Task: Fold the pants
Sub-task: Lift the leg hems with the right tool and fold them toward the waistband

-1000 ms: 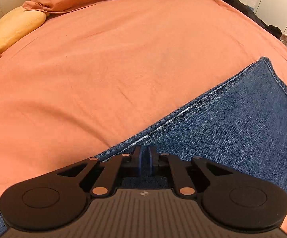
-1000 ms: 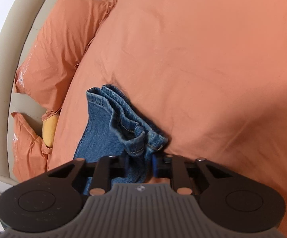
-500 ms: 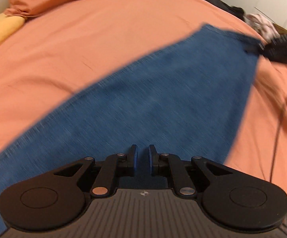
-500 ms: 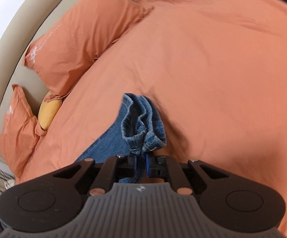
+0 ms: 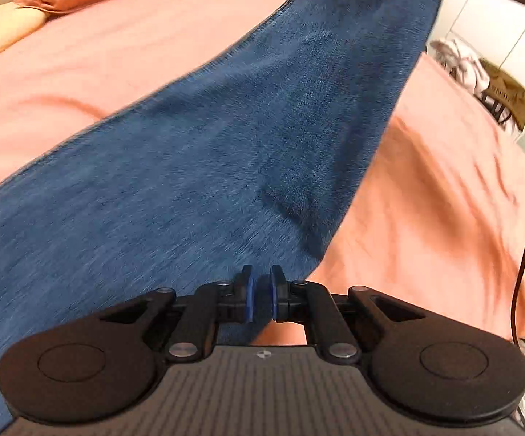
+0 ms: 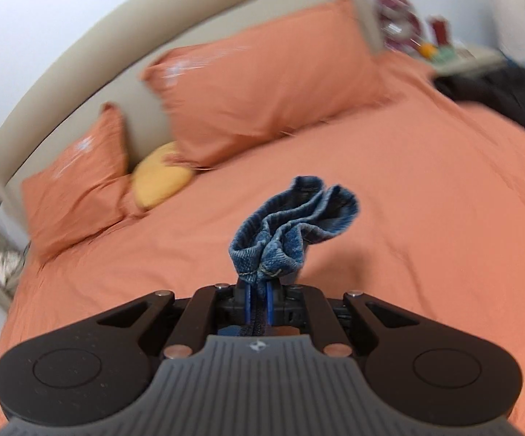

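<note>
The jeans (image 5: 226, 152) are stretched lengthwise between both clenched jaws: hems bunched in the right gripper (image 6: 258, 301), the edge nearest the pillows (image 6: 262, 83) pinched by the left gripper (image 5: 260, 298).

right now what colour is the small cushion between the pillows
Yellow; the small rounded cushion shows best in the right wrist view.

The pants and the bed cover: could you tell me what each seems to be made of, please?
Pants: blue denim, matte, most likely cotton; the sign is the faded, twill-like weave and the stitched hem bunched above the right gripper. Bed cover: thin woven fabric in orange, perhaps cotton, matte; it lies in soft fine creases with no sheen.
</note>
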`<action>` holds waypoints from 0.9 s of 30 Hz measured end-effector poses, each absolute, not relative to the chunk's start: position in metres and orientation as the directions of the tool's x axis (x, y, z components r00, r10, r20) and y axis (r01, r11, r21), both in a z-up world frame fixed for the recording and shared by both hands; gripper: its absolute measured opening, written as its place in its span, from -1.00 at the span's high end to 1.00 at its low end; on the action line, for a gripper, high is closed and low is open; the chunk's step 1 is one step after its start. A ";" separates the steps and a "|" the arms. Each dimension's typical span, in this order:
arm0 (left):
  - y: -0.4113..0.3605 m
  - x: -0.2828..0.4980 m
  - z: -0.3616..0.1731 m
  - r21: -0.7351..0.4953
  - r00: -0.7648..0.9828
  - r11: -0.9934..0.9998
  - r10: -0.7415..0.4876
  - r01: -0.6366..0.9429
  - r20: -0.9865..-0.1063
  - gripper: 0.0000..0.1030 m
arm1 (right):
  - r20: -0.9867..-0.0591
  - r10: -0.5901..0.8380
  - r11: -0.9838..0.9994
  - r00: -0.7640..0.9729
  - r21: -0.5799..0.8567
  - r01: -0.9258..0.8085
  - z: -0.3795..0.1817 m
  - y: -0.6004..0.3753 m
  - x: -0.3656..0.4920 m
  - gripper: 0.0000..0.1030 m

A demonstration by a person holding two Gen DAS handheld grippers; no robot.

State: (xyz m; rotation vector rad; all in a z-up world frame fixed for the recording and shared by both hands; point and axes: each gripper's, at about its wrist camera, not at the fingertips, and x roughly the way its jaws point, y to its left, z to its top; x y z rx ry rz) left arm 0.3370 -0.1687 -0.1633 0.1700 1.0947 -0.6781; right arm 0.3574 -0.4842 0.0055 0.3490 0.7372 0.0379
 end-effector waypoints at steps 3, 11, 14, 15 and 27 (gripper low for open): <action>-0.138 0.328 -0.146 -0.197 0.319 0.809 -0.425 0.555 -0.847 0.79 | -0.650 0.178 0.960 0.739 0.280 0.014 0.029 -0.434 0.366 0.94; -0.023 0.320 -0.107 -0.209 0.430 0.902 -0.371 0.378 -0.823 0.79 | -0.679 0.287 0.952 0.676 0.278 -0.124 0.023 -0.295 0.389 0.94; 0.017 0.311 -0.105 -0.223 0.461 0.926 -0.348 0.304 -0.816 0.79 | -0.703 0.347 0.934 0.621 0.316 -0.163 -0.007 -0.245 0.393 0.94; 0.030 0.307 -0.107 -0.237 0.463 0.931 -0.346 0.278 -0.816 0.79 | -0.716 0.367 0.928 0.594 0.328 -0.177 -0.021 -0.228 0.393 0.94; 0.108 0.282 -0.145 -0.465 0.442 0.879 -0.460 0.104 -0.770 0.52 | -0.925 0.251 0.906 0.286 0.121 -0.406 -0.176 -0.111 0.346 0.95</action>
